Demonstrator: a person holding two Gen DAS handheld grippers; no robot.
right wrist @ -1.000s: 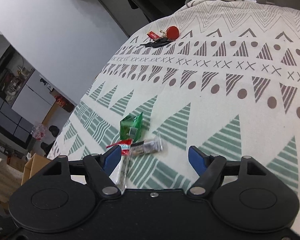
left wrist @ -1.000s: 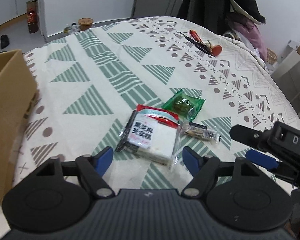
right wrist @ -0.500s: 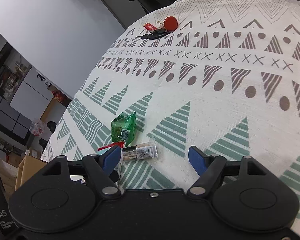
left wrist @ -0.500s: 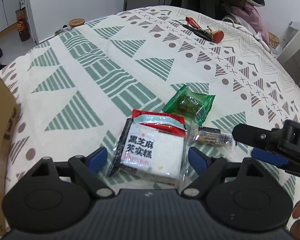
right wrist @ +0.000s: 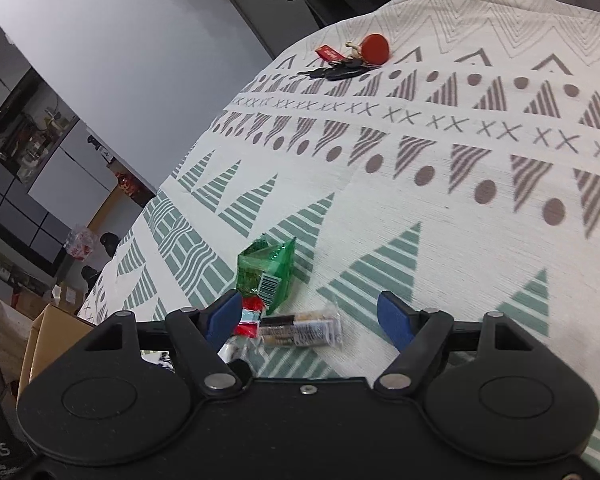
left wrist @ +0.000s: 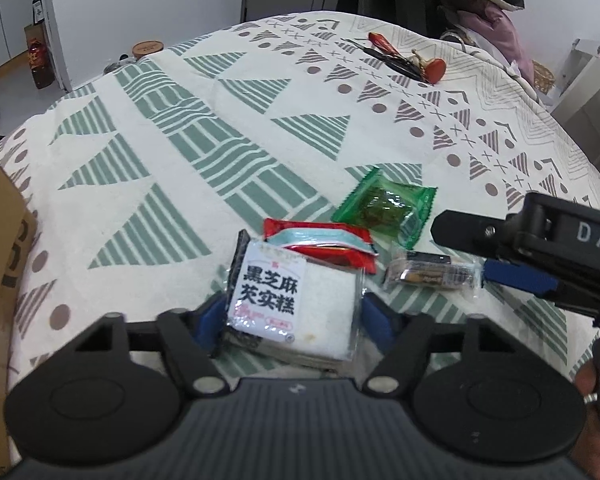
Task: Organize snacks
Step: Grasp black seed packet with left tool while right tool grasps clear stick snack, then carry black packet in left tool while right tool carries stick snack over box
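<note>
Closing around the white cake packet (left wrist: 296, 304), the left gripper (left wrist: 294, 320) should centre it; right gripper (right wrist: 310, 314) stays spread over the neighbouring clear-wrapped bar (right wrist: 300, 330).

Four snack packets lie in a cluster: one white cake pack (left wrist: 296, 300) between the left gripper's (left wrist: 294, 320) closing jaws, one red packet (left wrist: 320, 240) just beyond it, one green packet (left wrist: 384, 206), one clear bar (left wrist: 432, 274). One cardboard box (left wrist: 0, 248), left. One key bunch (left wrist: 404, 60), far ahead.
</note>
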